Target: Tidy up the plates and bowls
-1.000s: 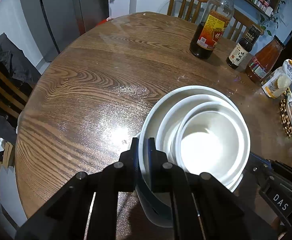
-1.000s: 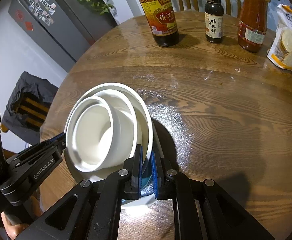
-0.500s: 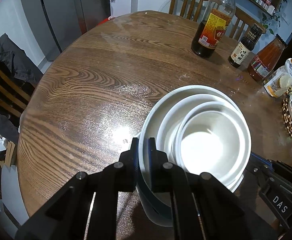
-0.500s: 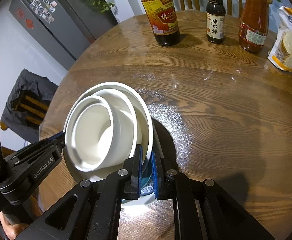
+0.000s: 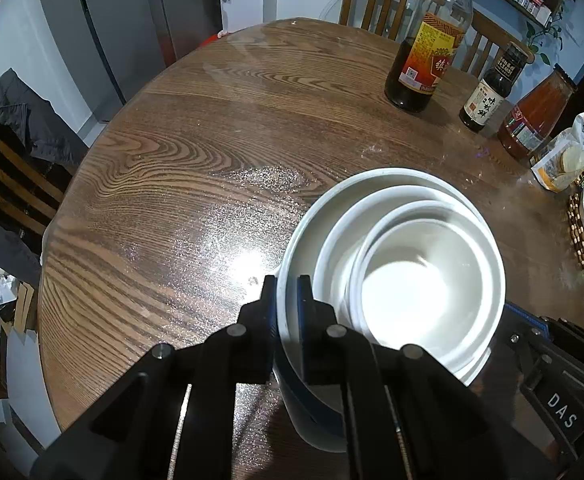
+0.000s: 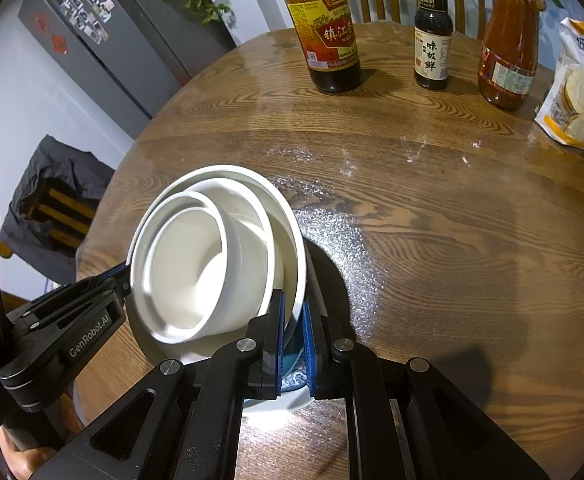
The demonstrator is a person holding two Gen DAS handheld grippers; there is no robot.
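A stack of nested white bowls [image 5: 412,280] is held above the round wooden table [image 5: 195,168]; the outermost bowl is blue and white on the outside. My left gripper [image 5: 287,300] is shut on the stack's left rim. My right gripper [image 6: 292,320] is shut on the opposite rim of the same stack [image 6: 195,264]. The right gripper also shows at the lower right of the left wrist view [image 5: 552,360], and the left gripper shows at the lower left of the right wrist view [image 6: 63,320]. The stack looks tilted.
At the table's far side stand a large vinegar bottle [image 5: 424,48], a small dark sauce bottle [image 5: 488,92] and a red sauce bottle [image 5: 532,116], with a snack bag [image 5: 572,156] to the right. Wooden chairs [image 5: 376,0] stand behind the table. A grey fridge [image 5: 123,20] is at the left.
Both grippers and the bowl stack have moved slightly forward over the table; the bottles look a little nearer. The grips are unchanged.
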